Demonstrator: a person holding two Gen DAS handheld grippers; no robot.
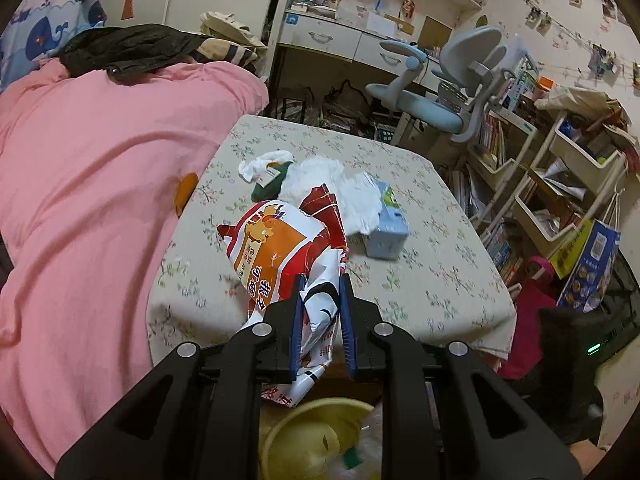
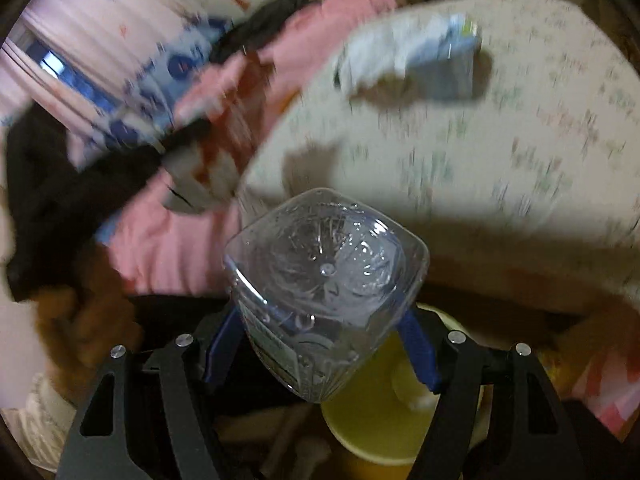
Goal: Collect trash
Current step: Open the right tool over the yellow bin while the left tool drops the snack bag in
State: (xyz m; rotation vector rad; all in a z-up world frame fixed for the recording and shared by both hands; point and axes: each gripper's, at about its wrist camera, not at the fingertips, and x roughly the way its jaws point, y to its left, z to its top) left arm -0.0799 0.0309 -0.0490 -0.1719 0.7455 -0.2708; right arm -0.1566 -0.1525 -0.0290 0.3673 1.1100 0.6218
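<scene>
In the left wrist view, a pink quilt point(image 1: 92, 184) fills the left side, with a dark garment point(image 1: 128, 50) heaped at its far end. To the right of it stands a small table point(image 1: 432, 280) covered by a pale flowered cloth. On the cloth, from left to right, lie a crumpled white wrapper point(image 1: 262, 166) with a dark green scrap point(image 1: 272, 188) against it, crumpled white paper point(image 1: 340, 192), and a light blue carton point(image 1: 390, 226) partly covered by that paper. A red, orange and white snack bag point(image 1: 280, 248) is held up in front of these, pinched near its lower end between the blue pads of the left gripper point(image 1: 322, 296), whose jaws are drawn close together on it. A yellow bin point(image 1: 316, 436) is seen below the gripper, at the bottom edge. A grey-blue desk chair point(image 1: 444, 88) and crowded shelves point(image 1: 560, 168) are seen beyond the table on the right.

The right wrist view is badly blurred. The pink quilt point(image 2: 176, 252) and what seems to be the snack bag point(image 2: 212, 148) are smeared across the left. At the centre, a clear plastic bottle point(image 2: 324, 280) is seen base-first, gripped across its body by the right gripper point(image 2: 320, 344), whose jaws are spread wide around it. The yellow bin point(image 2: 384, 408) sits just below the bottle. The table point(image 2: 500, 152) lies to the upper right, with the blue carton point(image 2: 448, 64) on it.
</scene>
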